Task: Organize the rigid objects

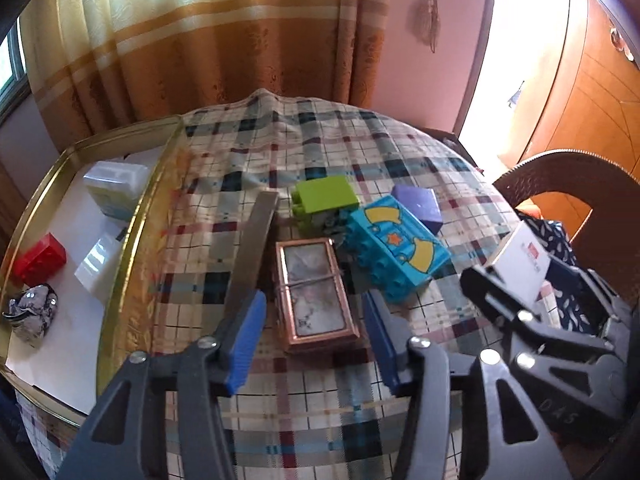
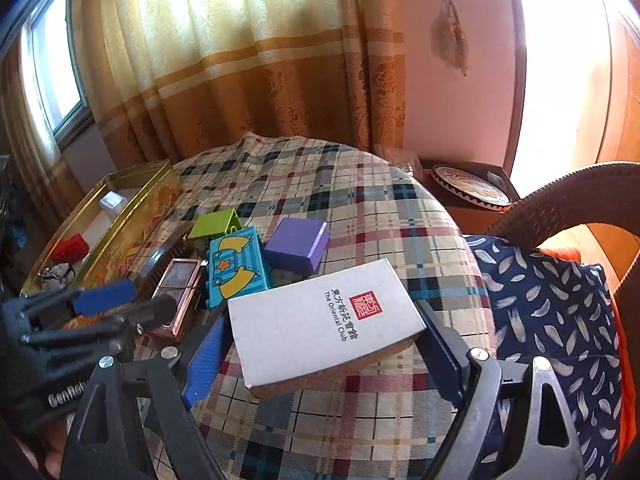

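Copper-framed box [image 1: 316,292], blue brick [image 1: 398,248], purple cube [image 1: 418,206] on plaid cloth [image 1: 320,140].

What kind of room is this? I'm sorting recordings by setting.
Probably a home living room or bedroom: long gold curtains at a window, a table under a plaid cloth, and a wicker chair with a cushion.

Readable print on the white box and one gripper body

The white box [image 2: 320,320], centre of the right wrist frame, reads "The Oriental Club" beside Chinese characters and a red seal; the left gripper [image 2: 132,300], lower left, shows "GenRob", cut off.
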A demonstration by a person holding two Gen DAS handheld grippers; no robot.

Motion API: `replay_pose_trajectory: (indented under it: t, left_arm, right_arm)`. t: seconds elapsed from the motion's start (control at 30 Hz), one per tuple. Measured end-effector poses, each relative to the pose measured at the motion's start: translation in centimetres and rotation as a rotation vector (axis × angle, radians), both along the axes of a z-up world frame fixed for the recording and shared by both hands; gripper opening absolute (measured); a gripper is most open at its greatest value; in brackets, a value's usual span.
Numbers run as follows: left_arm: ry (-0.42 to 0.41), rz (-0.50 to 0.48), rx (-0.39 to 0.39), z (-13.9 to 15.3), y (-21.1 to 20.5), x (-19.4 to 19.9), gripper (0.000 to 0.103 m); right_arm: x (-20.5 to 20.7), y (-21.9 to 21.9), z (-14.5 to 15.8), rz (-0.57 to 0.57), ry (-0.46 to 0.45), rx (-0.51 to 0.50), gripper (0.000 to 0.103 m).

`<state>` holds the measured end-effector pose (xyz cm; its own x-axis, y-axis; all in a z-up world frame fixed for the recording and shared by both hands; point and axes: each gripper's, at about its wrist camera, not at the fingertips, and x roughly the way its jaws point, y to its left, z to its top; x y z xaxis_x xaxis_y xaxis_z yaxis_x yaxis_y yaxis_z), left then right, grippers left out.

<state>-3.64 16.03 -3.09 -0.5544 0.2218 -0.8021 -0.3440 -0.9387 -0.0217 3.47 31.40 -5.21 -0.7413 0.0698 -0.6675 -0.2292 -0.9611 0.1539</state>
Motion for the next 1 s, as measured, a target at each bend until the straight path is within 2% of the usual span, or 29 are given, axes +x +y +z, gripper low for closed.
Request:
replay_pose_trajectory:
  t: [0.13,0.33,0.4,0.43,0.5,0.57,0.7,1.0]
  left_arm:
    - [-0.109,0.012,0.047,-1.5,-0.1,-1.2,0.056]
    - [-0.081,0.029,0.043,-1.9,0.6,-2.4,0.07]
    - [-0.051,0.023,0.014,-2.0,0.8,-2.5,0.07]
    - [-0.038,0.015,-0.011,-2.1,1.1,-2.5,0.069]
    - [-0.015,0.002,-0.005,-2.1,1.0,-2.2,0.065]
    - [0.017,-0.019,0.002,-2.1,0.8,-2.0,0.046]
    - [0.031,-0.059,0.023,-1.9,0.2,-1.4,0.046]
    - [-0.006,-0.056,0.041,-1.4,-1.5,0.2,0.045]
  right_arm:
    - [0.0,0.3,0.0,-0.004,0.004,-0.019,0.088]
    - [0.0,0.1,0.0,0.0,0.002,-0.009,0.088]
    - [-0.1,0.1,0.0,-0.001,-0.001,-0.01,0.088]
    - [-0.1,0.1,0.0,-0.002,-0.002,-0.009,0.088]
    - [-0.1,0.2,0.0,-0.004,-0.004,-0.014,0.088]
    - [-0.2,0.2,0.0,-0.003,-0.01,-0.01,0.088]
    - [-0.4,0.0,-0.2,-0.001,-0.025,0.003,0.088]
    - [-0.6,-0.1,-0.3,-0.012,-0.043,0.028,0.087]
